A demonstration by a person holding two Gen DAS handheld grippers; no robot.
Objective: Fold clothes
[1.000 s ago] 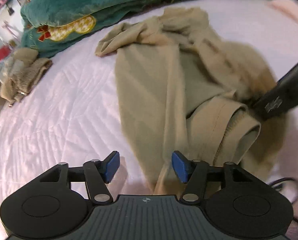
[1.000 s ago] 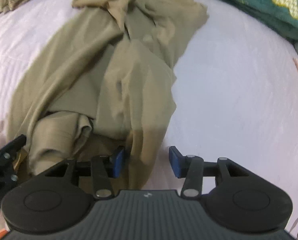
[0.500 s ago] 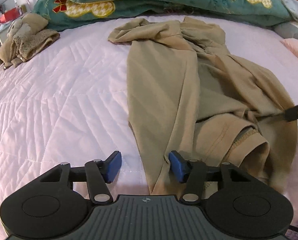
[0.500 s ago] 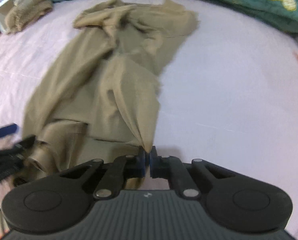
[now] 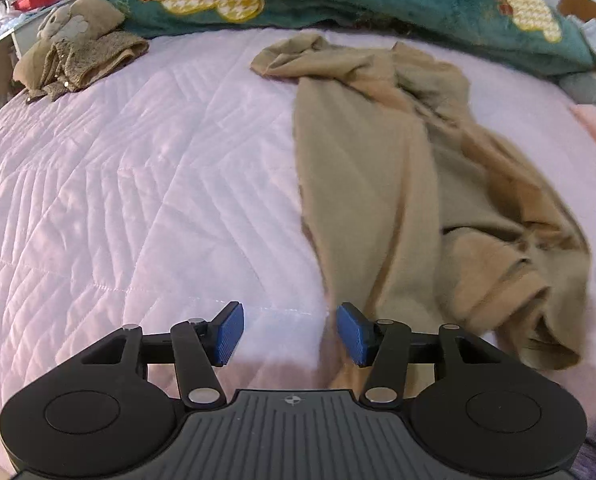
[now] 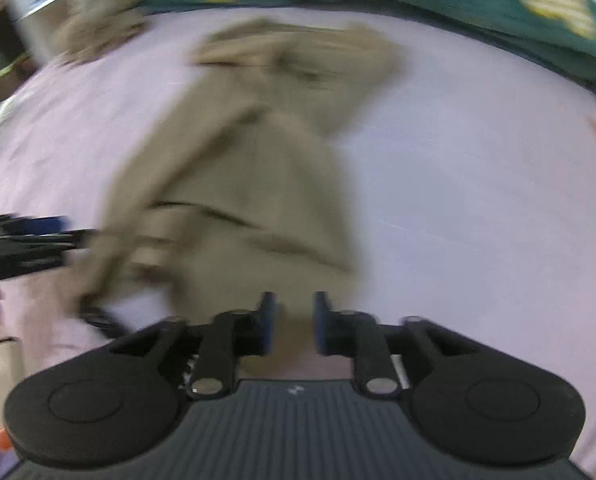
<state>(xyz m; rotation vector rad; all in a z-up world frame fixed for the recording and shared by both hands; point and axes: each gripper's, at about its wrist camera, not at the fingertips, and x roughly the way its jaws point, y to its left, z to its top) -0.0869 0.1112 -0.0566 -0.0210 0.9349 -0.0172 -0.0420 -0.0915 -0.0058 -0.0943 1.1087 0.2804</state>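
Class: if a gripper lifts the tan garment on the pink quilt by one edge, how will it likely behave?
The tan garment would probably hang limp, since it already lies in soft creases and bunched folds. It looks thin, so likely light for its spread. On the pink quilt, a push would probably crumple it rather than slide it whole.

The left gripper (image 5: 289,334) stood open over the quilt (image 5: 117,200); the garment (image 5: 398,184) stretched ahead, its edge just beside the right jaw
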